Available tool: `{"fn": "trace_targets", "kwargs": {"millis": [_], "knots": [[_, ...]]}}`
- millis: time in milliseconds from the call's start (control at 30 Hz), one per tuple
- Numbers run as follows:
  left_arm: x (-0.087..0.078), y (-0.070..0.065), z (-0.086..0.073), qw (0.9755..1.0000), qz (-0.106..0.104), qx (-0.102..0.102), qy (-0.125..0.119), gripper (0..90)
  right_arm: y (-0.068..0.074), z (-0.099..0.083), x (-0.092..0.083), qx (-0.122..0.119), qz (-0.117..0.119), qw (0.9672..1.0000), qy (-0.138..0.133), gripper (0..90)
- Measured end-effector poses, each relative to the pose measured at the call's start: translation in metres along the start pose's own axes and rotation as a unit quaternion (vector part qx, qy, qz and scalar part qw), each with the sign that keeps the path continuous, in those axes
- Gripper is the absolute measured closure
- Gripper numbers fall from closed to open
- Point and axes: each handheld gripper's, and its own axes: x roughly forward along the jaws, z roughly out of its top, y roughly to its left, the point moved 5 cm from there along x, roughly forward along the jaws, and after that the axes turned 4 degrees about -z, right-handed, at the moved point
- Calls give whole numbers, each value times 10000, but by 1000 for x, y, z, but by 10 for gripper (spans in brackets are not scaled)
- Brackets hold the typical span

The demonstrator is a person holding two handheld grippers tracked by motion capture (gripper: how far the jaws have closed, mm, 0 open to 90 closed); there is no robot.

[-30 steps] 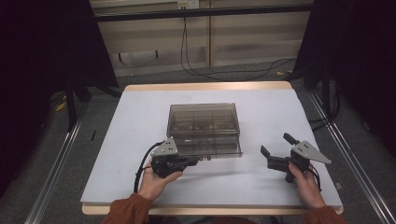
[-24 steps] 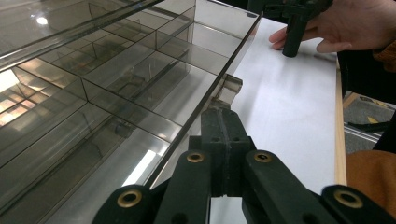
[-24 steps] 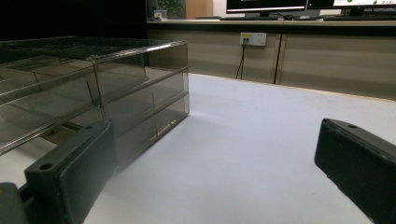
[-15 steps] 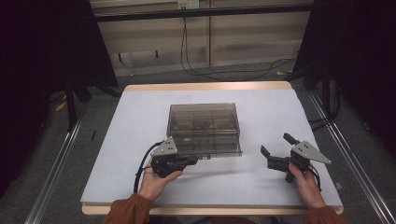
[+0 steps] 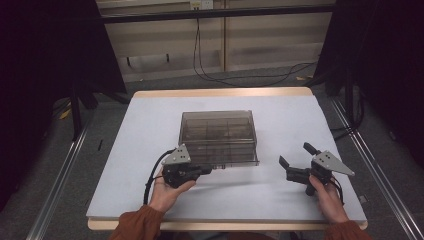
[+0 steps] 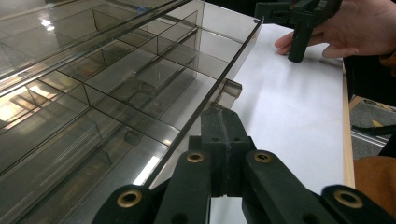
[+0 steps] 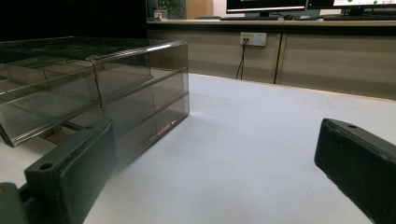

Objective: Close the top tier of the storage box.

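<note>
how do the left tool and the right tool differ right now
The left tool has its jaws shut, pinched at the smoky plastic box's front tab; the right tool stands open, holding nothing. The left touches the box; the right sits apart on the table. Both are black, hand-held.

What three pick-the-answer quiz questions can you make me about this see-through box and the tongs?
1. Where is the clear box?
A. On the white table top
B. On the floor
C. In a hand

2. How many tongs are there?
A. One
B. Two
C. Four

3. How are the right tongs?
A. Shut on the box
B. Open, holding nothing
C. Lying upside down

Answers:
1. A, the box stands on the table in the high view.
2. B, left tongs and right tongs, one per hand.
3. B, their jaws stand wide apart over bare table; the left tongs are closed at the box's front lip.
</note>
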Motion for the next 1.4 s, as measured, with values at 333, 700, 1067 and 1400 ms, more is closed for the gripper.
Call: {"fn": "trace_targets", "kwargs": {"millis": [333,700,1067,1400], "knots": [[1,1,0,9999,37,-102,-34,900,0,0,0,-4,-13,10000,-7,0],[2,9,0,9998,87,-144,-46,900,0,0,0,-1,-6,10000,-2,0],[2,14,0,9997,144,-191,-63,900,0,0,0,-7,6,10000,10,0],[4,16,0,9996,157,-210,-70,900,0,0,0,-3,5,10000,6,0]]}}
